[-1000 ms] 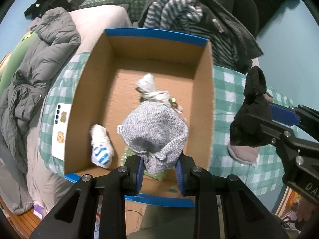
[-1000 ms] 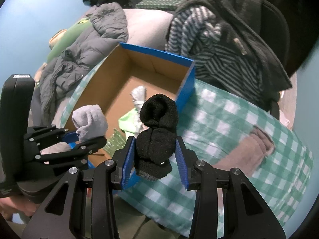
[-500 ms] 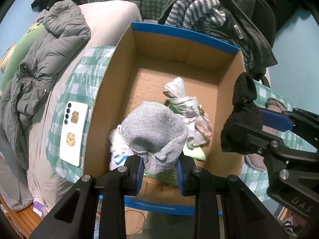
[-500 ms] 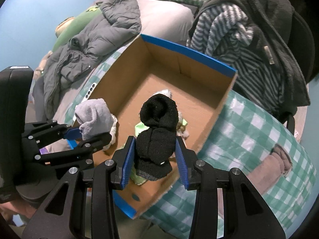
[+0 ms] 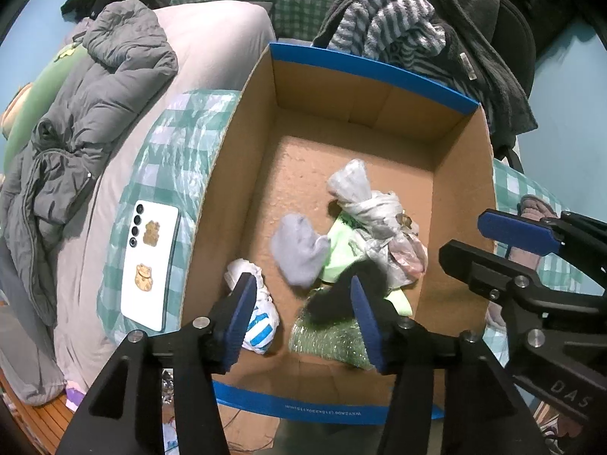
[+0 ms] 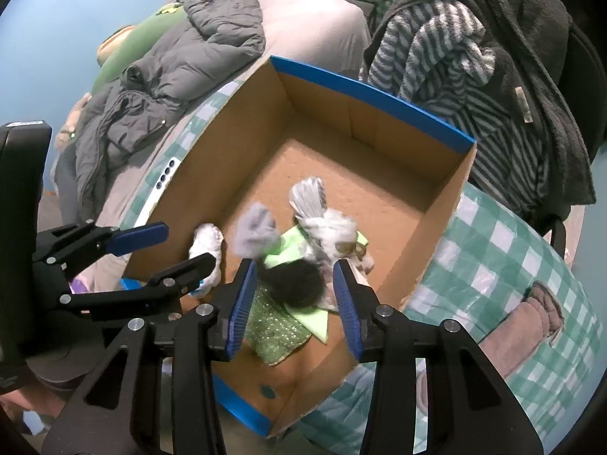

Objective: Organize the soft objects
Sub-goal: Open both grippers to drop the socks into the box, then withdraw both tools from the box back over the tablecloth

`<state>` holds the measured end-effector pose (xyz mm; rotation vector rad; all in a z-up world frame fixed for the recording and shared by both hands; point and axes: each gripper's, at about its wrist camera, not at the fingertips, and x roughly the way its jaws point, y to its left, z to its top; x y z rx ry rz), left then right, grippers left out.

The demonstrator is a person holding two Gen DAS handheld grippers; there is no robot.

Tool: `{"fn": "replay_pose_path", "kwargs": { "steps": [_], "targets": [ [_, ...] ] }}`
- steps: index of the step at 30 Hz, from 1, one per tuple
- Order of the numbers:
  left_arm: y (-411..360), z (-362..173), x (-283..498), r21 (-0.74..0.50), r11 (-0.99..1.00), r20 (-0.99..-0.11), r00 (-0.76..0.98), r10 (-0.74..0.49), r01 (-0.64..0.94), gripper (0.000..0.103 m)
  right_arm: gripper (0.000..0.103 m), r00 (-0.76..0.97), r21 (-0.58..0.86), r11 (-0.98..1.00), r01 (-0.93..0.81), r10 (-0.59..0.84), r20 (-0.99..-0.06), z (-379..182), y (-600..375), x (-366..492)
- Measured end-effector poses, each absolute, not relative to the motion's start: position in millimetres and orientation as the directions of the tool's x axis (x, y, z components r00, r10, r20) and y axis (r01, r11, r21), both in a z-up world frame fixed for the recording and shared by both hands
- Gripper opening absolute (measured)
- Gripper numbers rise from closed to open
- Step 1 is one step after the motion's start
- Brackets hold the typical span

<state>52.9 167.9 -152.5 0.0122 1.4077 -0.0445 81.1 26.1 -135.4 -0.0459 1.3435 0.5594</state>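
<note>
A blue-rimmed cardboard box (image 5: 364, 64) (image 6: 371, 94) stands on a green checked cloth. My left gripper (image 5: 299, 303) is open and empty above the box's near edge. My right gripper (image 6: 294, 284) is open and empty above the box; it also shows in the left wrist view (image 5: 504, 242). A grey rolled sock (image 5: 297, 248) (image 6: 254, 233) and a black rolled sock (image 5: 349, 292) (image 6: 294, 282) are blurred inside the box, over a light green cloth (image 5: 341, 242) (image 6: 288, 239). A knotted grey-white bag (image 5: 360, 197) (image 6: 318, 212) lies beside them.
A white-and-blue bundle (image 5: 254, 318) and a green sequinned cloth (image 5: 326, 337) lie in the box. A white phone (image 5: 150, 265) lies left of the box. A grey jacket (image 5: 87, 113) is on the bed. Striped and dark garments (image 5: 417, 30) hang behind. A pink item (image 6: 531, 318) lies right of the box.
Both grippers have opened and let go. The grey sock and the black sock have dropped into the box. Both grippers have moved further over the box.
</note>
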Motion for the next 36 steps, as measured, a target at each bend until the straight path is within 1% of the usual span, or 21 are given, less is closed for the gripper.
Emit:
{"fn": "replay_pose_path", "kwargs": {
  "steps": [6, 10, 13, 18, 20, 36],
  "targets": [
    [158, -149, 52, -0.005, 0.998, -0.986, 0.163, -0.016, 0.067, 0.054, 0.049, 0.136, 0.270, 0.888, -0.372, 0.340, -0.931, -130, 11, 80],
    [147, -142, 50, 0.007, 0.995, -0.984, 0.178, -0.010, 0.096, 0.059, 0.050, 0.148, 0.259, 0.899, -0.354, 0.327, -0.933, -125, -2, 78],
    [137, -136, 47, 0.007, 0.994, -0.982, 0.190, -0.014, 0.112, 0.060, 0.055, 0.162, 0.249, 0.906, -0.342, 0.317, -0.934, -120, -14, 74],
    [121, -131, 43, 0.007, 0.991, -0.980, 0.199, -0.021, 0.137, 0.064, 0.056, 0.175, 0.229, 0.917, -0.326, 0.297, -0.939, -116, -34, 69],
    [113, -129, 41, 0.010, 0.989, -0.979, 0.200, -0.021, 0.151, 0.065, 0.058, 0.180, 0.224, 0.924, -0.310, 0.289, -0.940, -115, -45, 65],
    [45, -132, 18, 0.016, 0.961, -0.984, 0.173, -0.032, 0.275, 0.065, 0.059, 0.159, 0.209, 0.966, -0.153, 0.232, -0.960, -130, -136, 27]
  ]
}}
